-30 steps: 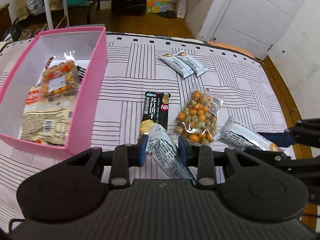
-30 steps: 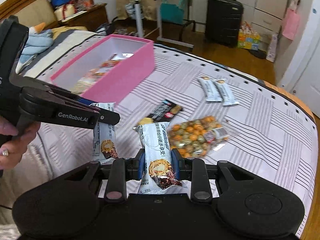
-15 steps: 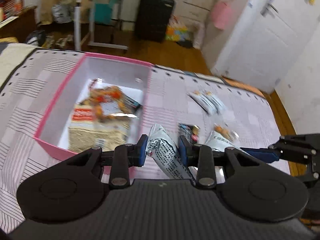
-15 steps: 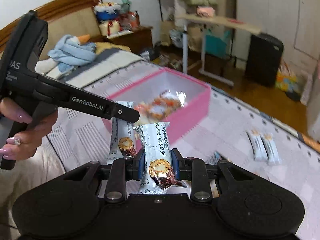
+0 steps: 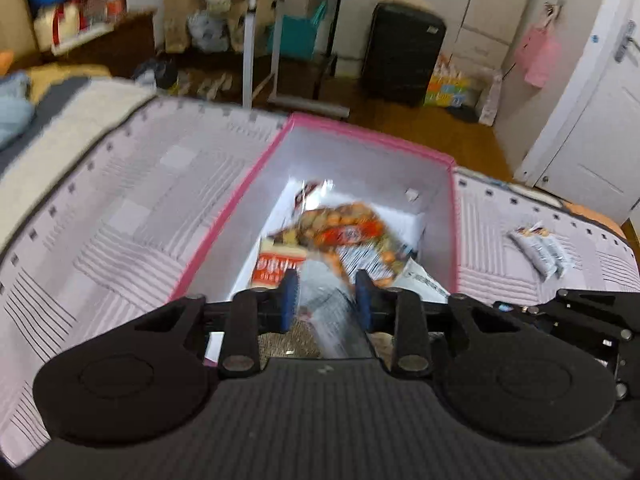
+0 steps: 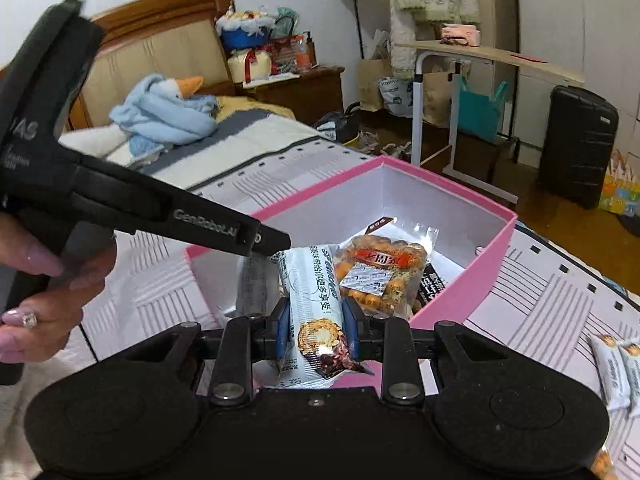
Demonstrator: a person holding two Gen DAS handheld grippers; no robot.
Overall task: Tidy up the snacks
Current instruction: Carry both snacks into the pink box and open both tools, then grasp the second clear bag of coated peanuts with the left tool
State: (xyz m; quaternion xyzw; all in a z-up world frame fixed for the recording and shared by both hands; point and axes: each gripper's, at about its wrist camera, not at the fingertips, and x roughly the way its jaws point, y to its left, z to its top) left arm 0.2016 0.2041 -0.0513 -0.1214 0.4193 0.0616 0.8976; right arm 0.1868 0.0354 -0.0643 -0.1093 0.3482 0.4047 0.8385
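Observation:
The pink box (image 5: pixel 372 132) with white inside lies on the bed; it also shows in the right wrist view (image 6: pixel 448 184). In it are a clear bag of orange snacks (image 5: pixel 348 228), also in the right wrist view (image 6: pixel 384 276), and other packets. My left gripper (image 5: pixel 327 300) is over the box's near end; its jaws stand wider than before, and a blurred silver wrapper (image 5: pixel 334 320) shows between them, seemingly dropping. In the right wrist view that wrapper (image 6: pixel 252 284) hangs blurred under the left gripper. My right gripper (image 6: pixel 316 328) is shut on a white-blue wrapped snack bar (image 6: pixel 316 300) at the box's near rim.
Two small white packets (image 5: pixel 540 246) lie on the patterned bedspread right of the box, also in the right wrist view (image 6: pixel 618 372). A blue stuffed toy (image 6: pixel 164 116) lies near the headboard. A desk, a black suitcase (image 6: pixel 576 144) and a door stand beyond the bed.
Both grippers moved from the loose snacks to above the pink box. The left gripper's jaws have widened and its silver packet is blurred, slipping down. The right gripper still holds its bar.

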